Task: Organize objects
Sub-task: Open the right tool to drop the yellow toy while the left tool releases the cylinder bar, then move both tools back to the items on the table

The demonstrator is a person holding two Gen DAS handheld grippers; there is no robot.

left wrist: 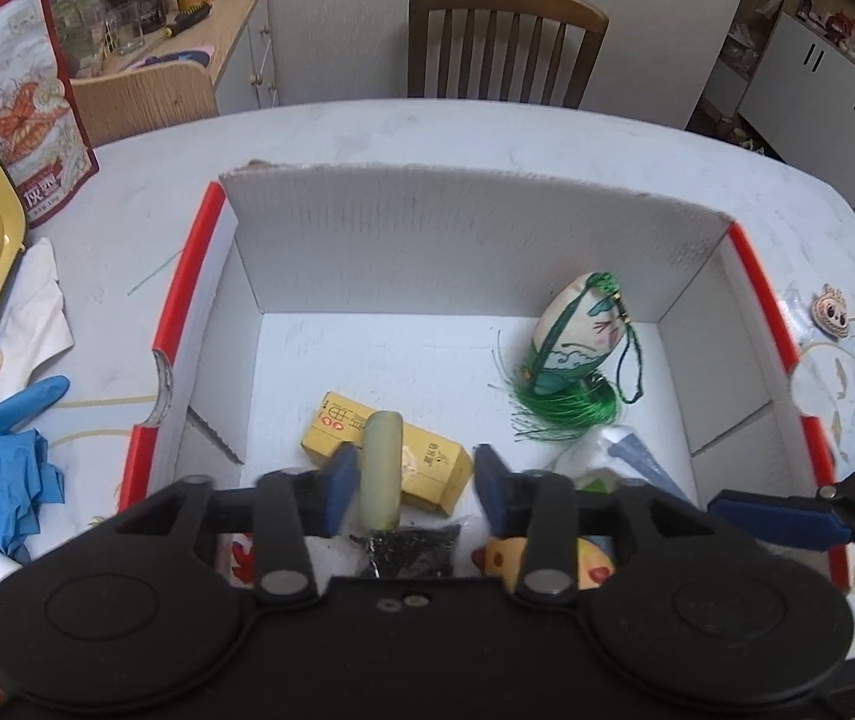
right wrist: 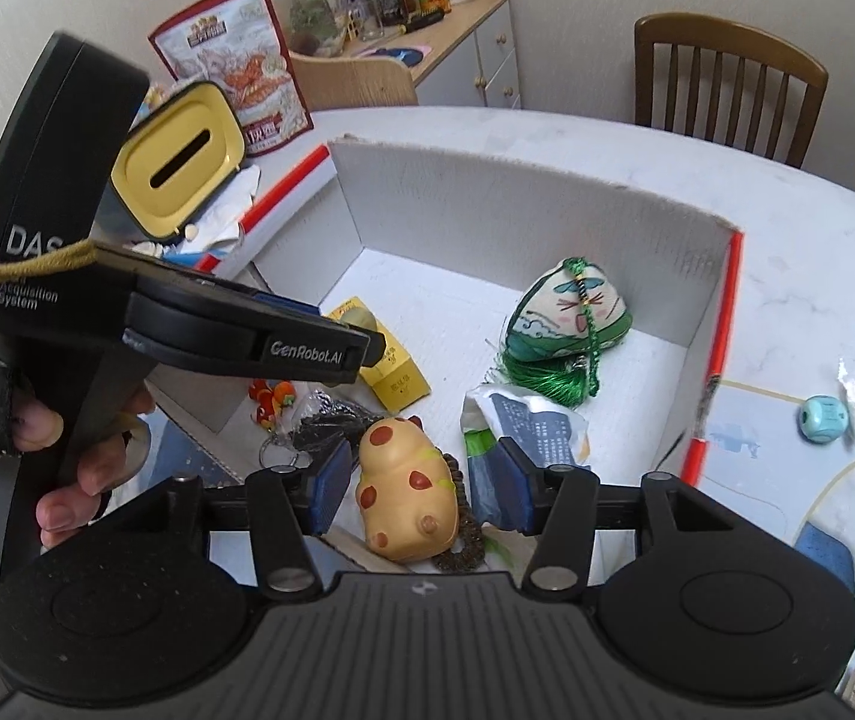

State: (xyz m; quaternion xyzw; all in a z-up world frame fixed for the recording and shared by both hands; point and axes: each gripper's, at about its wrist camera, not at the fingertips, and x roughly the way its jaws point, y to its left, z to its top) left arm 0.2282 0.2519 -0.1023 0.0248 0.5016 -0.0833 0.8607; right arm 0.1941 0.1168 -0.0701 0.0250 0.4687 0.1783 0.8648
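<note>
The left gripper [left wrist: 415,480] is hovering over the near part of the white corrugated cardboard box [left wrist: 475,228]; its blue-padded fingers are standing apart, with a pale green cylindrical stick [left wrist: 380,468] lying between them, beside the left pad; whether they are touching cannot be told. The stick is resting across a yellow rectangular carton [left wrist: 433,468] and a black glittery pouch [left wrist: 412,549]. The right gripper [right wrist: 421,480] is hanging over the box's near edge; its fingers are spread on either side of a tan spotted squishy toy [right wrist: 406,495], not clamped. A crumpled printed wrapper [right wrist: 532,420] is lying beside its right finger; a green tasselled fabric sachet [right wrist: 568,312] is sitting near the far right corner. A hand [right wrist: 67,462] is gripping the left gripper's handle.
</note>
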